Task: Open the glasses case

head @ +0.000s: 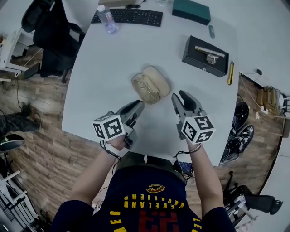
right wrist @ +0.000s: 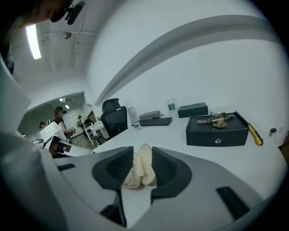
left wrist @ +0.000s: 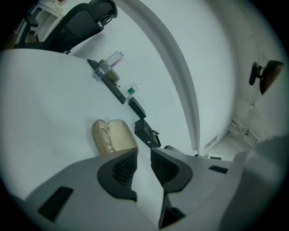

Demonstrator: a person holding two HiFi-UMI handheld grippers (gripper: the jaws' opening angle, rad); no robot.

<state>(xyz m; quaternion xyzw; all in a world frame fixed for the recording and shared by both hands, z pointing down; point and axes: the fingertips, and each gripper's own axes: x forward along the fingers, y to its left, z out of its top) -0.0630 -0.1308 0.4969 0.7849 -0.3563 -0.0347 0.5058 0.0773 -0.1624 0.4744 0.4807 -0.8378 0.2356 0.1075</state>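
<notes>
The beige glasses case (head: 150, 84) lies open on the white table (head: 113, 59), with a pair of glasses in its lower half. My left gripper (head: 137, 108) is held above the table just short of the case's near left side, jaws apart with nothing between them. My right gripper (head: 181, 97) hovers to the case's right, also open and empty. In the left gripper view the case (left wrist: 113, 136) lies beyond the left gripper (left wrist: 143, 155), clear of the pads. In the right gripper view the case (right wrist: 143, 170) shows through the gap of the right gripper (right wrist: 142, 153), untouched.
A black box (head: 206, 55) with a metal item on top sits at the right, with a yellow cutter (head: 230, 73) beside it. A keyboard (head: 129, 16), a bottle (head: 106, 19) and a teal box (head: 191, 10) line the far edge. An office chair (head: 54, 31) stands at the left.
</notes>
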